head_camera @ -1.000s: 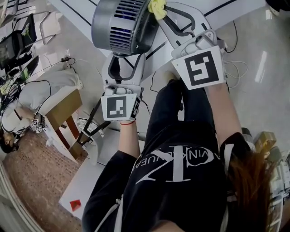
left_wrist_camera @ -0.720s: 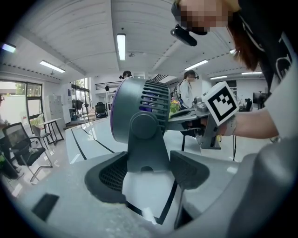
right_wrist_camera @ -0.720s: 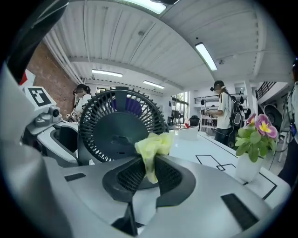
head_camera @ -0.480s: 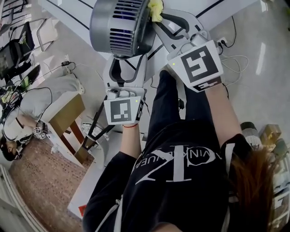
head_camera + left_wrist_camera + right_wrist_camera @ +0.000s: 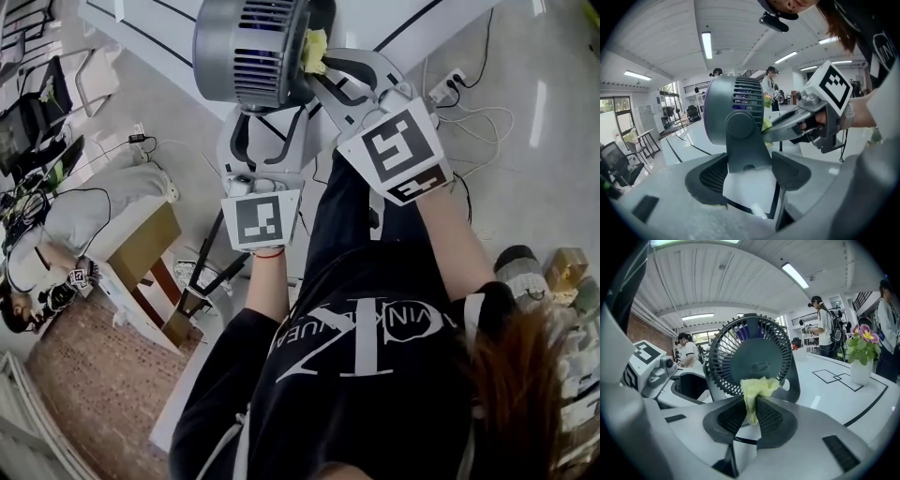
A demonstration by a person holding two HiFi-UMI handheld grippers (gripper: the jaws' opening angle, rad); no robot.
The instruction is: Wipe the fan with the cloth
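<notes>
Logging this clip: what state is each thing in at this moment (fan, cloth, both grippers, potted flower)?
fan: upright on the white table, blades look still.
yellow cloth: bunched, pinched at one end, touching the fan's front grille.
right gripper: jaws shut on the yellow cloth.
left gripper: jaws appear closed against the fan's stand.
potted flower: upright on the table.

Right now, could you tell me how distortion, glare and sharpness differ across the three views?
Head view: evenly lit and mostly sharp, with a bright glare streak on the floor. Left gripper view: strong fisheye bending and dark corners; the fan is sharp. Right gripper view: same fisheye vignette; the yellow cloth is crisp against the fan.
</notes>
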